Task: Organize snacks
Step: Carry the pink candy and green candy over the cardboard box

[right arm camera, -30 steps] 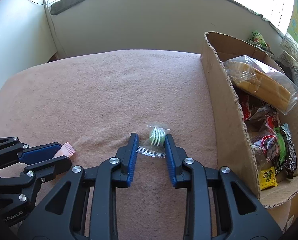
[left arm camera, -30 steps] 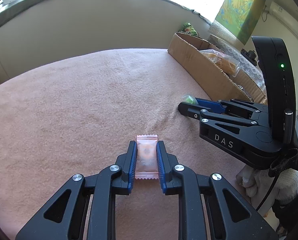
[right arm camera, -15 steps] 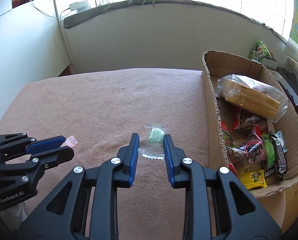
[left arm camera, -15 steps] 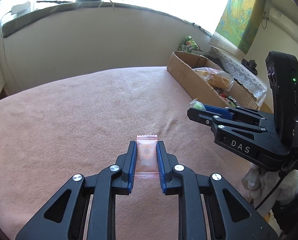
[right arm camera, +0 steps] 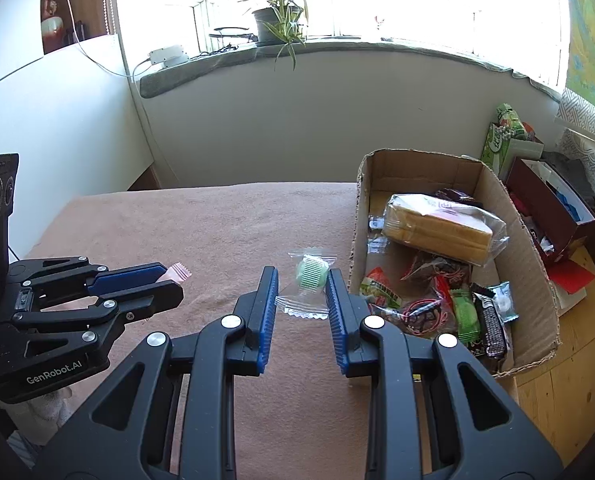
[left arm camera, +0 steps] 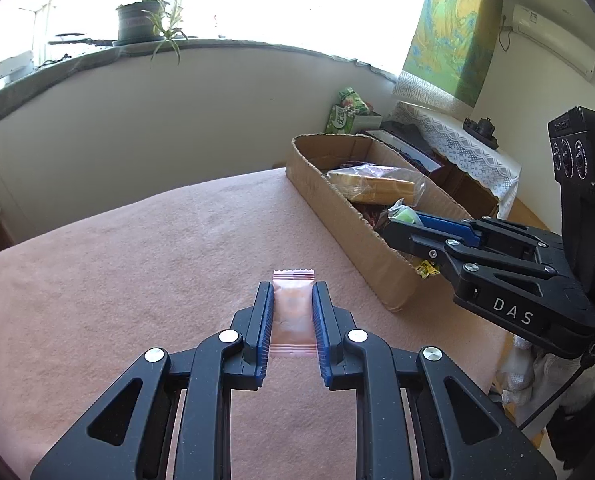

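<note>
I am carrying a pink sachet (left arm camera: 293, 308) pinched lengthwise in the left tool (left arm camera: 293, 300), clear above the pink-covered tabletop (left arm camera: 137, 260). I am gripping a clear packet with a green sweet (right arm camera: 311, 274) in the right tool (right arm camera: 302, 280), just beside the cardboard box (right arm camera: 537, 280). Both look lifted for dropping among the snacks already boxed.

You are working in a home, in a lived-in room. A potted plant (right arm camera: 278, 20) stands on the windowsill (right arm camera: 337, 50) in bright daylight, and a landscape painting (left arm camera: 451, 28) hangs on the wall beside an air conditioner (left arm camera: 553, 36). A lace cloth (left arm camera: 461, 148) drapes a side cabinet, and a pink blanket (left arm camera: 157, 264) covers the table in front of you.
</note>
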`<state>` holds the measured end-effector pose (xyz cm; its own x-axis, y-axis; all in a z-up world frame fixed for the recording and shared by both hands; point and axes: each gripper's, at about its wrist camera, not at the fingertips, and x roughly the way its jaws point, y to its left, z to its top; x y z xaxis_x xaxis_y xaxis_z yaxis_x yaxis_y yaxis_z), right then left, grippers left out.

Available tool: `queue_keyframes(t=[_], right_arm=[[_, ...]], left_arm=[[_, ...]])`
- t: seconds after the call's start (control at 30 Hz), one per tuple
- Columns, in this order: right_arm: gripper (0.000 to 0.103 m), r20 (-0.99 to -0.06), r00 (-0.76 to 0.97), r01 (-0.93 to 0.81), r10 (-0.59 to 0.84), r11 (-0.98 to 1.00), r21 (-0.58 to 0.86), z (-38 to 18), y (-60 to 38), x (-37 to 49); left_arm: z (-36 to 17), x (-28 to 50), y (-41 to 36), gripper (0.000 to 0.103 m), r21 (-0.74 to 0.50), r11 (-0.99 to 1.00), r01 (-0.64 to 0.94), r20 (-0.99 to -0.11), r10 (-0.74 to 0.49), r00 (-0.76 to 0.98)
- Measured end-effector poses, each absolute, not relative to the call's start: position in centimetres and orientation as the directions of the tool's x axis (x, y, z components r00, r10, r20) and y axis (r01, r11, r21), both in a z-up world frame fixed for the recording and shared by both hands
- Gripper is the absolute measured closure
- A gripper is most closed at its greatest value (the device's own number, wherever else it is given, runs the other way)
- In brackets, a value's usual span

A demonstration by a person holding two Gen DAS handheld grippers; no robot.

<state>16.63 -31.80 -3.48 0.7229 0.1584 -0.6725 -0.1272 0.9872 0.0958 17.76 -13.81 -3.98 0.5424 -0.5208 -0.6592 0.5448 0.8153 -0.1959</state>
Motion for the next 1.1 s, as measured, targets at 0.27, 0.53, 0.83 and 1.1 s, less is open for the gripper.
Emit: queue_keyframes(t=[0.27, 0.53, 0.83, 1.1], right_arm=[[0.078, -0.667, 0.740, -0.055, 0.087, 0.996, 0.069, -3.0, -37.0, 16.1], [0.078, -0.680, 0.733, 0.023, 0.016, 0.999, 0.049, -3.8, -42.1, 16.4], [0.077, -0.692, 0.721, 0.032, 0.010, 0.998, 0.048, -4.5, -44.6, 17.0], [0.077, -0.699, 0.714, 0.026, 0.022, 0.998, 0.058, -5.3, -45.0, 17.4]], left_arm=[[-2.8, 18.0, -18.5, 0.085, -0.193, 0.785, 0.589, -0.636, -0.557, 0.533], [-2.0, 18.3, -23.5, 0.085, -0.197, 0.750, 0.632, -0.617, -0.596, 0.514], [-2.5, 19.2, -27.2, 0.085, -0.183, 0.744, 0.643, -0.631, -0.590, 0.503], [-2.9, 19.6, -28.1, 0.084, -0.175, 0.749, 0.638, -0.647, -0.576, 0.499]])
